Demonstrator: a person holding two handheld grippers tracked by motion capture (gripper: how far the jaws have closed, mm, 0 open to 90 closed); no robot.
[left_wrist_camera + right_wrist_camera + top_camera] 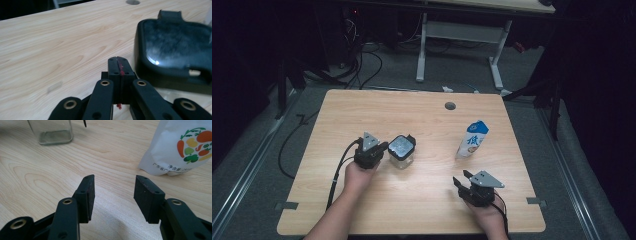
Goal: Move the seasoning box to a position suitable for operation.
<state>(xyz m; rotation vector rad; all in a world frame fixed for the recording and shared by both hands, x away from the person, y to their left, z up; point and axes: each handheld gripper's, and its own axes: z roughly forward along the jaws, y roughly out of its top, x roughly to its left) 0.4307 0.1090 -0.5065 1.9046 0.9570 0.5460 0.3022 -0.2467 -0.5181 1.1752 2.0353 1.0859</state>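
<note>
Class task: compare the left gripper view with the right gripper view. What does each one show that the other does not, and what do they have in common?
Left gripper view alone: the jar's black lid seen close up, a round hole in the tabletop, and the left gripper with its jaws pressed together on nothing.

Right gripper view alone: the clear glass body of the jar, a white pouch printed with vegetables, and the right gripper with jaws apart and nothing between them.

Both share: the light wooden table and the same jar, each view catching a different part.
</note>
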